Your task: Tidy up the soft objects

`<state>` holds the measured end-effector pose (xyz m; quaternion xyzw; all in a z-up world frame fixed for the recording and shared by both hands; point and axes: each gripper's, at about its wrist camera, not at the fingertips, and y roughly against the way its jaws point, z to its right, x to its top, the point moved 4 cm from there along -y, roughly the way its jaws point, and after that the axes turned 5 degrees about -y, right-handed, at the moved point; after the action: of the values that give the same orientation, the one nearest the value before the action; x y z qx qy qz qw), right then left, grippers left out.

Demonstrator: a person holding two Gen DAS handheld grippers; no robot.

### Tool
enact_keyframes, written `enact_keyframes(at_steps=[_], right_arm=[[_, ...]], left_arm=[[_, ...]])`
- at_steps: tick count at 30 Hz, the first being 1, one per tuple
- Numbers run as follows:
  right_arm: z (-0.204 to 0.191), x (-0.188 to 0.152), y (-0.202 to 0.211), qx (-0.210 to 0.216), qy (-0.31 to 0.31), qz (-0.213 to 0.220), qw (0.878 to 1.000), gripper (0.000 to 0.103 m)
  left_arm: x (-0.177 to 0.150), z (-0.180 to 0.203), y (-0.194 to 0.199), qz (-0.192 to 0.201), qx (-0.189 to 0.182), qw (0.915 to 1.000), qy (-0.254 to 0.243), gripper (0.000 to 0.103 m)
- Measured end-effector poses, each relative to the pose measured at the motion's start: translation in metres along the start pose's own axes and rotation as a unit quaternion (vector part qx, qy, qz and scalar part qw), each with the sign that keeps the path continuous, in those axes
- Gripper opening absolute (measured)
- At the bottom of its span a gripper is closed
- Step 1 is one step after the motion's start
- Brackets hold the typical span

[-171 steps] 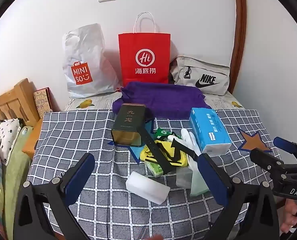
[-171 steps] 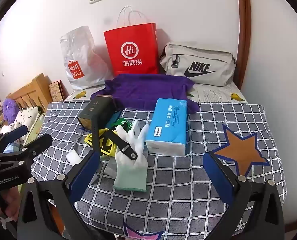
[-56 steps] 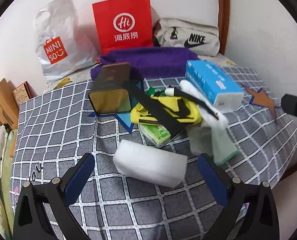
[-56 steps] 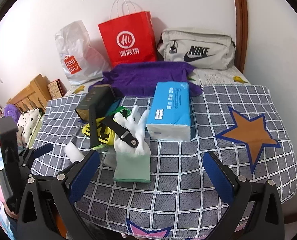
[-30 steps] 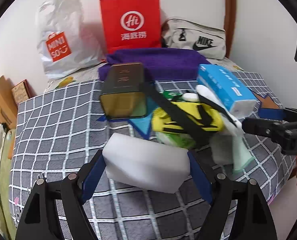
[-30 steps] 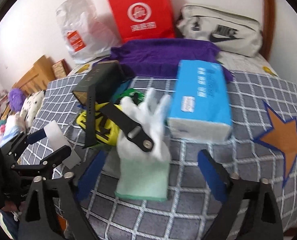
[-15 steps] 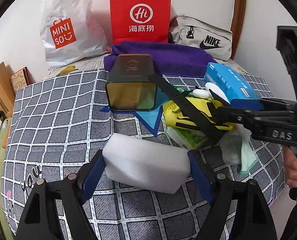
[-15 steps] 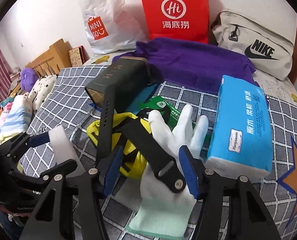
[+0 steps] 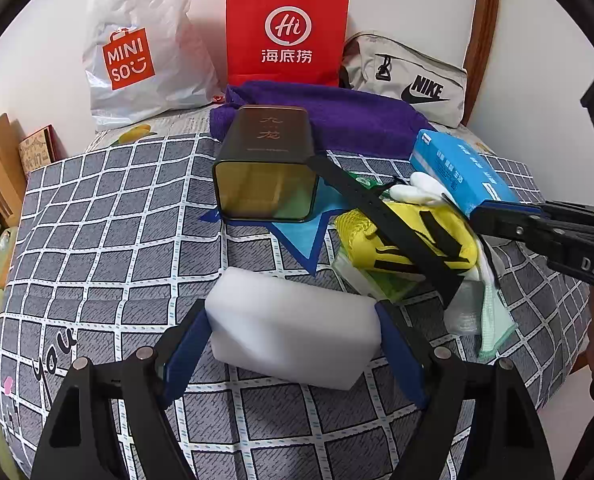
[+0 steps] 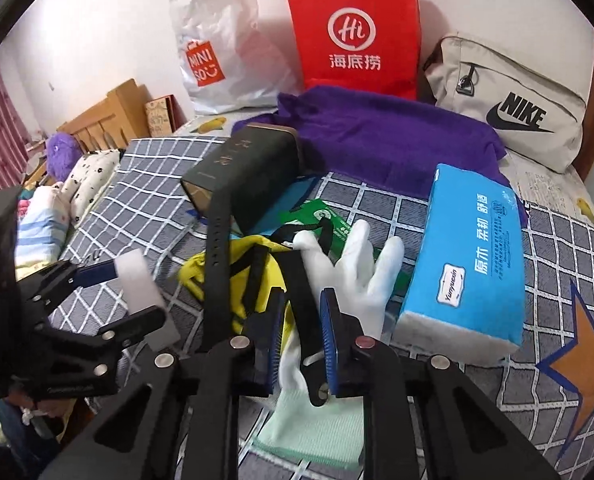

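Note:
My left gripper (image 9: 293, 344) is shut on a white foam sponge (image 9: 293, 338) and holds it just above the checked cloth; the sponge also shows in the right wrist view (image 10: 143, 280). My right gripper (image 10: 301, 336) is shut on a black strap (image 10: 301, 280) that lies over a white glove with a green cuff (image 10: 353, 264) and a yellow pouch (image 10: 257, 276). In the left wrist view the right gripper (image 9: 505, 220) reaches over the pile from the right. A blue tissue pack (image 10: 473, 256) lies to the right of the glove.
A dark tin box (image 9: 265, 172) lies on its side behind the pile. A purple towel (image 9: 329, 116), a red paper bag (image 9: 287, 28), a white Miniso bag (image 9: 137, 48) and a grey Nike bag (image 9: 409, 80) stand at the back. A wooden headboard (image 10: 109, 120) is at left.
My left gripper closed on the white sponge and lifted it slightly. My right gripper moved forward over the pile and its jaws closed on the black strap.

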<state>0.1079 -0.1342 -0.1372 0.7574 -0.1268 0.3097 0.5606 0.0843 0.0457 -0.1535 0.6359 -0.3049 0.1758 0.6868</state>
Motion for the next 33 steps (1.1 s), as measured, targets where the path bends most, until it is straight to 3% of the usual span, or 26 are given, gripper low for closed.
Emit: enact_keyframes(at_steps=[3,8,12,14,23,26,33], right_arm=[[-0.002,-0.004,-0.002,-0.001,0.009,-0.003,1.0,0.01],[0.003,-0.008,-0.007,-0.018,0.004,-0.013,1.0,0.011],[0.009,-0.012,-0.003,-0.015,-0.002,-0.011,1.0,0.026],[0.015,-0.014,-0.006,-0.011,-0.01,-0.015,1.0,0.028],[0.018,-0.023,-0.029,0.042,-0.034,-0.046,0.997,0.028],[0.021,-0.023,-0.028,0.048,-0.047,-0.035,0.997,0.027],[0.02,-0.02,-0.008,0.031,-0.033,-0.016,0.999,0.027]], left_arm=[[0.0,0.0,0.0,-0.002,0.0,1.0,0.003,0.08],[-0.001,0.001,0.002,-0.002,0.001,1.0,0.0,0.08],[-0.001,0.001,0.002,-0.003,0.003,1.0,0.0,0.08],[-0.001,0.001,0.002,-0.004,0.005,1.0,-0.001,0.08],[0.0,0.001,-0.001,-0.006,0.006,1.0,-0.001,0.081],[0.0,0.0,-0.002,-0.007,0.007,0.9999,-0.002,0.081],[0.002,-0.002,0.003,-0.001,0.002,1.0,0.004,0.081]])
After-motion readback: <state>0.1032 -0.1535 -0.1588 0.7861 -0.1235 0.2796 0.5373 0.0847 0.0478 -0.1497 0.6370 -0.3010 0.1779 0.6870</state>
